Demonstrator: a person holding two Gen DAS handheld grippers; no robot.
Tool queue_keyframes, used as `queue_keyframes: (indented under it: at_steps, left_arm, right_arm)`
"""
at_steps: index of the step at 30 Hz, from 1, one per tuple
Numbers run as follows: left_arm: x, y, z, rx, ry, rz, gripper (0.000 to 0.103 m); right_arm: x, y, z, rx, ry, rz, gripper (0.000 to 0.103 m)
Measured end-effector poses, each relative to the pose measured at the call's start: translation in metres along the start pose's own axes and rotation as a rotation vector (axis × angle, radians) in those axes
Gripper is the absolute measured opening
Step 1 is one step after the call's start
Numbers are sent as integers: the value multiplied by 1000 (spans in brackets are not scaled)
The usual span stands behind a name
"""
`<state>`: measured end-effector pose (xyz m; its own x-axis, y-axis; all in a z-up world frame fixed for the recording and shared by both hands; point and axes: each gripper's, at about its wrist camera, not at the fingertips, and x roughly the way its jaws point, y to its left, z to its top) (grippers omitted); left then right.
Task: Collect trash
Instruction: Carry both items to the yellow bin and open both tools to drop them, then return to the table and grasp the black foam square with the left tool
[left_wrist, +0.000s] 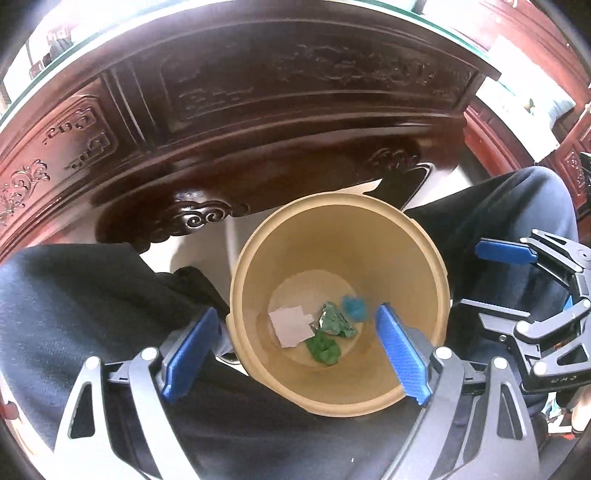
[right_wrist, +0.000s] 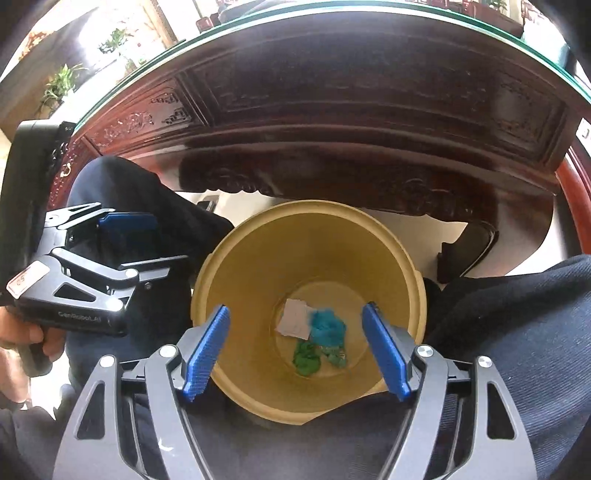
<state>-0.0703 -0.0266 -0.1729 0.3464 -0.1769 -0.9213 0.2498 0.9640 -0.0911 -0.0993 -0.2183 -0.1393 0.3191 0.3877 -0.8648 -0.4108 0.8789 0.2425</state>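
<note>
Above the bin (right_wrist: 236, 258), your left gripper (left_wrist: 295, 354) and right gripper (right_wrist: 295, 350) hang wide apart, empty; dropping looks finished, so fetch more trash.

Carved dark wooden table (left_wrist: 258, 92) with glass top (right_wrist: 332, 14), potted plants (right_wrist: 59, 86) beyond its edge

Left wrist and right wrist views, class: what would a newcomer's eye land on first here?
First, the tan bin in mid-frame, between the seated person's knees, below a carved dark wooden table. At its bottom lie white paper, a blue scrap and green wrappers. The left claw and right claw both hang open and empty above the bin's mouth.
</note>
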Motion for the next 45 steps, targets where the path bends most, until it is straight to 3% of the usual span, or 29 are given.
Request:
queue_keyframes:
  at_steps: [10,13,18,21,24,28,33,39,42,45]
  left_arm:
    - [-4,2,3,-11,-22,6,87]
    - [-9,3,5,-22,-42,7,87]
    - [-40,10,23,-43,-183,55,87]
    - [-62,18,39,-70,-277,79,87]
    - [-86,28,62,-96,-375,113,89]
    - [-104,36,89,-101,-466,165,94]
    - [-112,55,130,-129,-550,193,94]
    - [-105,94,188,-238,-560,238,94]
    - [-88,114,221,-264,-483,304,94]
    - [-72,127,238,-272,-429,313,94]
  right_arm:
    - [-5,-3,2,9,-11,7,72]
    - [-7,-6,3,30,-29,24,78]
    - [-28,-1,14,10,-182,-2,88]
    - [-50,8,25,-45,-336,-44,95]
    - [-68,16,37,-103,-467,-72,95]
    - [-78,26,60,-172,-549,-114,95]
    - [-79,28,91,-190,-589,-72,95]
    - [-79,20,125,-118,-631,35,95]
    - [-77,23,136,-124,-639,36,95]
    - [-72,26,146,-142,-638,30,95]
